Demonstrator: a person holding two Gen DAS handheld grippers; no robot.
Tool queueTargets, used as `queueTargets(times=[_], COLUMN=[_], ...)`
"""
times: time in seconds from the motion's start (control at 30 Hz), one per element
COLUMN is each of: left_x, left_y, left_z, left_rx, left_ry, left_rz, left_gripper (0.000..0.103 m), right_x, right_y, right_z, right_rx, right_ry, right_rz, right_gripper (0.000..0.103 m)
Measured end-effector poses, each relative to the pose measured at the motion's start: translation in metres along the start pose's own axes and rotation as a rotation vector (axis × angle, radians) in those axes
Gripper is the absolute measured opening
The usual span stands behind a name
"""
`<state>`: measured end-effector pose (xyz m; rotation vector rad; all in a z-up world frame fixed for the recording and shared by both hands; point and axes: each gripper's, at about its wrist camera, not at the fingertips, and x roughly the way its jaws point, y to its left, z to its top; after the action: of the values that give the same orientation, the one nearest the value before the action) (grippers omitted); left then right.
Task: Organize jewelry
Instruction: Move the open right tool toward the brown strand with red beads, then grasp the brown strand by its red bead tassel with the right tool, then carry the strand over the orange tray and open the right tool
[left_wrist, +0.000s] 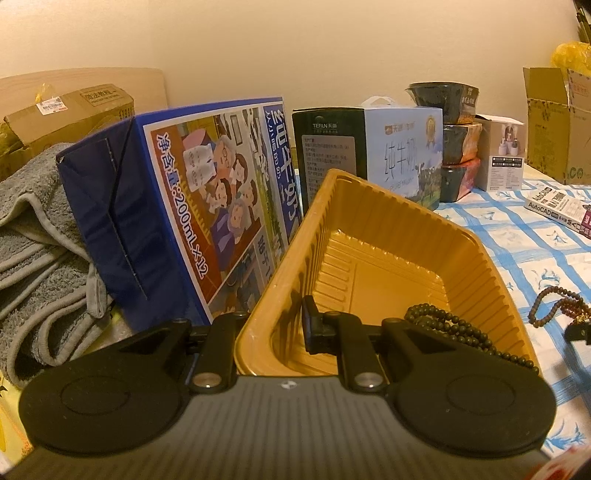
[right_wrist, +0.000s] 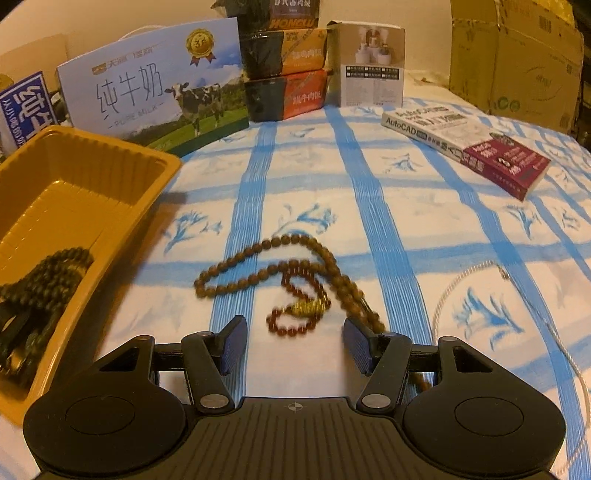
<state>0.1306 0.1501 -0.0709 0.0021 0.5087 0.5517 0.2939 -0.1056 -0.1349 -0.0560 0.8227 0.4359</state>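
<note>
A golden plastic tray (left_wrist: 388, 236) stands tilted. My left gripper (left_wrist: 271, 326) is shut on the tray's near wall, one finger outside and one inside. A dark bead string (left_wrist: 454, 325) lies in the tray's near right corner; it also shows in the right wrist view (right_wrist: 48, 273) inside the tray (right_wrist: 92, 155). My right gripper (right_wrist: 295, 341) is open just above the cloth, its fingers either side of a red bead bracelet (right_wrist: 295, 310) with a gold charm. A brown bead necklace (right_wrist: 280, 266) lies around it. A thin silver chain (right_wrist: 546, 325) lies to the right.
A blue-checked cloth (right_wrist: 369, 177) covers the table. Milk cartons (left_wrist: 207, 199) (right_wrist: 155, 92), stacked food boxes (right_wrist: 284, 66), a small white box (right_wrist: 369, 66), an AutoCAD book (right_wrist: 469, 144) and cardboard boxes (right_wrist: 517, 59) line the back. Grey towels (left_wrist: 40, 251) lie at left.
</note>
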Motion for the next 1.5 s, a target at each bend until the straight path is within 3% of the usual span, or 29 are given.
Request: queueTargets(times=[0.07,0.2,0.37,0.7,0.73,0.8,0.83,1.03,1.13,1.2,1.5], left_x=[0.0,0.0,-0.001,-0.003,-0.003,-0.003,-0.003,-0.002,-0.002,-0.003,-0.004], left_y=[0.0,0.0,0.0,0.0,0.0,0.0,0.001,0.001,0.001,0.002,0.002], left_z=[0.0,0.001,0.001,-0.001,-0.001,-0.001,-0.002,-0.004,-0.005,-0.005,-0.004], left_rx=[0.0,0.0,-0.003,-0.005,-0.005,-0.004,-0.004,-0.002,-0.004,-0.006,-0.009], left_ry=[0.0,-0.001,-0.003,-0.002,-0.002,-0.002,-0.002,0.001,0.002,0.001,0.0], left_rz=[0.0,-0.001,-0.004,-0.005,-0.005,-0.004,-0.004,-0.002,-0.002,-0.003,-0.005], left_gripper=[0.015,0.015,0.014,0.014,0.014,0.014,0.014,0.014,0.014,0.014,0.014], right_x=[0.005,0.005,-0.007,-0.051,-0.053,-0.055,-0.055,-0.043,-0.04,-0.04,-0.062], right_y=[0.003,0.006,0.006,0.001,-0.001,-0.001,-0.002,0.001,0.004,0.005,0.008], right_z=[0.002,0.0,-0.01,-0.047,-0.048,-0.049,-0.047,-0.04,-0.038,-0.038,-0.029], right_rx=[-0.029,-0.076,-0.109,-0.092,-0.084,-0.075,-0.073,-0.07,-0.078,-0.099,-0.117], right_ry=[-0.012,-0.038,-0.027,0.029,0.035,0.036,0.035,0.021,0.016,0.017,-0.03], right_rz=[-0.017,-0.022,0.021,0.103,0.104,0.089,0.089,0.054,0.037,0.031,0.057], right_gripper=[0.055,0.031,0.011,0.012,0.014,0.033,0.038,0.04,0.033,0.01,0.007])
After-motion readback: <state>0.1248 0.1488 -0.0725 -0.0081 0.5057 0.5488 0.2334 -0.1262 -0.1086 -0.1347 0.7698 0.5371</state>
